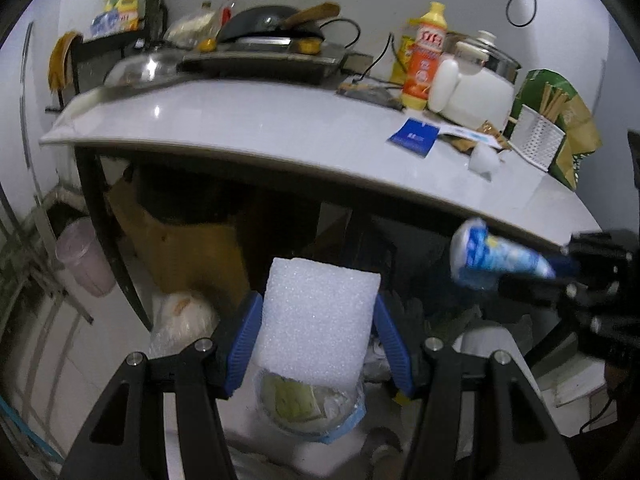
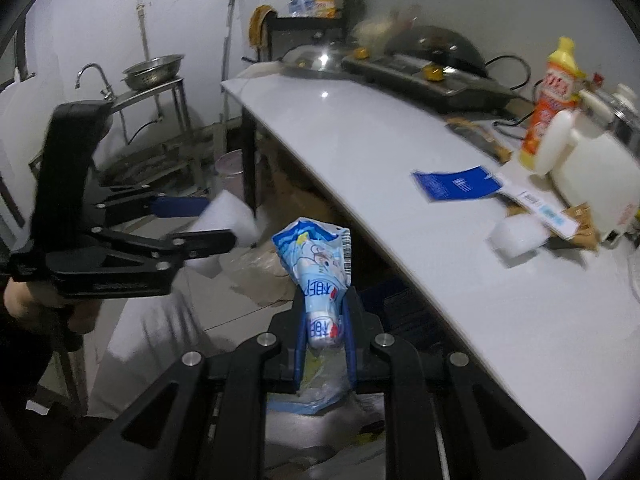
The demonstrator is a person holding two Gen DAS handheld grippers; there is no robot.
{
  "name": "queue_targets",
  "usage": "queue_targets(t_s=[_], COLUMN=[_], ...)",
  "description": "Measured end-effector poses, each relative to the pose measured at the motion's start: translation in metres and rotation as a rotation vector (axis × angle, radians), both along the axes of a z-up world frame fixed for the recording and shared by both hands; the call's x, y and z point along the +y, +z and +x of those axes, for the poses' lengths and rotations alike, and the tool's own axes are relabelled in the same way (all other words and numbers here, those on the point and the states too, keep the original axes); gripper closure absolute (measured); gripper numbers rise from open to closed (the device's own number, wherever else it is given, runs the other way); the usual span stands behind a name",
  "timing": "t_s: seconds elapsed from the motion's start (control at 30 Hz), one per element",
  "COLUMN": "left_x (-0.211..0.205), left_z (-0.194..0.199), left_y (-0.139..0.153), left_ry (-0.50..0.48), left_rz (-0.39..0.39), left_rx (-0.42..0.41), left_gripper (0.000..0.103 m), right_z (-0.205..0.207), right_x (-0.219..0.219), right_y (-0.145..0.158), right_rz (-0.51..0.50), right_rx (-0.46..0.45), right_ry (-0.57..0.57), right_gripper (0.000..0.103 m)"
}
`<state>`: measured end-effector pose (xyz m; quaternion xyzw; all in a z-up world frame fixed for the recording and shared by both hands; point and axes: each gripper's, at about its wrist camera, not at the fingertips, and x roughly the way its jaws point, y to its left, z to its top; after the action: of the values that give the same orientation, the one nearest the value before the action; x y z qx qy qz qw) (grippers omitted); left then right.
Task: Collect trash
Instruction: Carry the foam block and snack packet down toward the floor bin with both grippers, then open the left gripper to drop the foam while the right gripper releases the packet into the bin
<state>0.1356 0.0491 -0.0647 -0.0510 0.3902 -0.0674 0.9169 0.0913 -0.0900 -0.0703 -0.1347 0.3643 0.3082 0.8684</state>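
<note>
While left gripper (image 1: 316,334) clamps foam block (image 1: 320,320) and right gripper (image 2: 325,316) pinches crumpled wrapper (image 2: 320,268) past bench edge (image 1: 280,160), wrapper may slip (thin hold); bin below probably, blurred.

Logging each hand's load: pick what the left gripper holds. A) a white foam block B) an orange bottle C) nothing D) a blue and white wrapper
A, since the left gripper has its blue fingers pressed on both sides of the white foam block, while the blue and white wrapper sits in the right gripper.
</note>
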Motion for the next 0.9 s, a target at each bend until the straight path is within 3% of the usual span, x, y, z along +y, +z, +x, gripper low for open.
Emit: queue_targets(t_s=[0.53, 0.9], left_x=[0.001, -0.009], left_z=[0.012, 0.036], left_y=[-0.091, -0.147], left_ry=[-0.004, -0.026], left_rz=[-0.071, -0.135], left_rx=[0.197, 0.326], left_gripper=[0.045, 0.044], right_z=[0.024, 0.049], right_x=[0.021, 0.030], right_y=[-0.092, -0.125], right_rz=[-0.066, -0.098], right_rx=[0.189, 0.267], right_ry=[-0.009, -0.028], right_gripper=[0.089, 0.089])
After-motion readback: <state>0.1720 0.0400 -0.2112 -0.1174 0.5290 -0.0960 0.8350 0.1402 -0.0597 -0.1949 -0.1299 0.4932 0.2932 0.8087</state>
